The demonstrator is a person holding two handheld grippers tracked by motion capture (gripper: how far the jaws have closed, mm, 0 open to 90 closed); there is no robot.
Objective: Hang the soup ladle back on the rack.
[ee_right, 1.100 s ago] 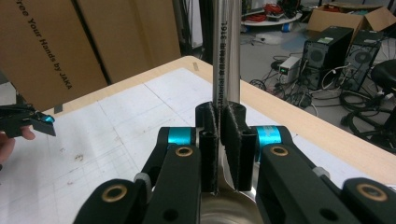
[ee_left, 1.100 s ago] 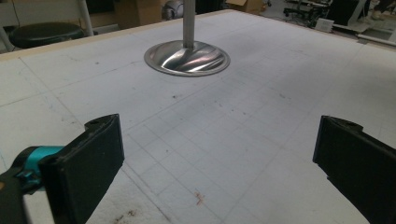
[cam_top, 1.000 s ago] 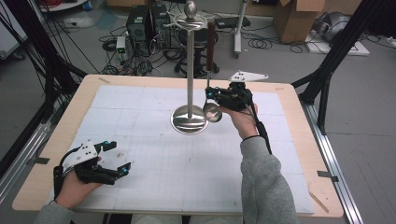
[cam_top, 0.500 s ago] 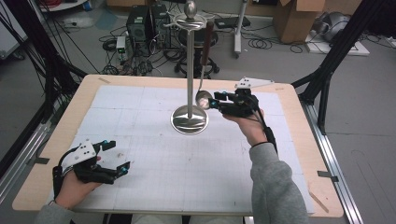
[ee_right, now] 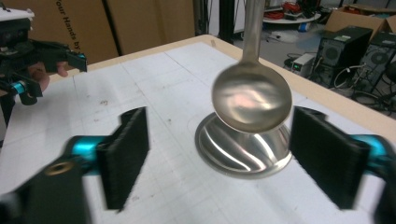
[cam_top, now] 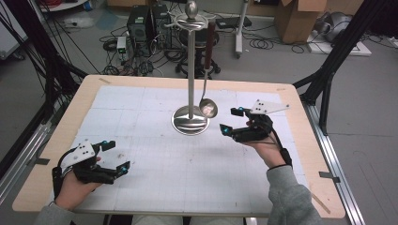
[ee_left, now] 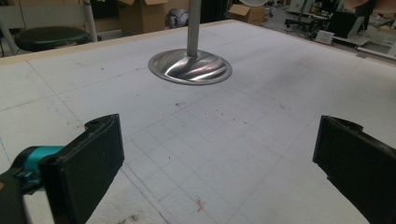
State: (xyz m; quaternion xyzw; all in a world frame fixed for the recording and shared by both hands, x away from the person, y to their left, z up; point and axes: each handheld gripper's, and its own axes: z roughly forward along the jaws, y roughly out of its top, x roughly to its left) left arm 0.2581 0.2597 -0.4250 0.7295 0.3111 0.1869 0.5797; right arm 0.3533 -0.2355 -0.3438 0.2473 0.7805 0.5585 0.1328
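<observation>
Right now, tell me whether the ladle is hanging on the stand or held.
Hanging. The ladle dangles from the stand; the right gripper, just opened, sits beside it with its fingers clear of the bowl.

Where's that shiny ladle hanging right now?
In the high view the ladle hangs from the top of the metal stand, its bowl just right of the round base, with the open right gripper close beside it.

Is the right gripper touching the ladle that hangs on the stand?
Apart. In the high view the right gripper sits clear of the ladle, with white mat between them. Its jaws have just been opening, and the right gripper view shows them spread wide with nothing pressed between.
</observation>
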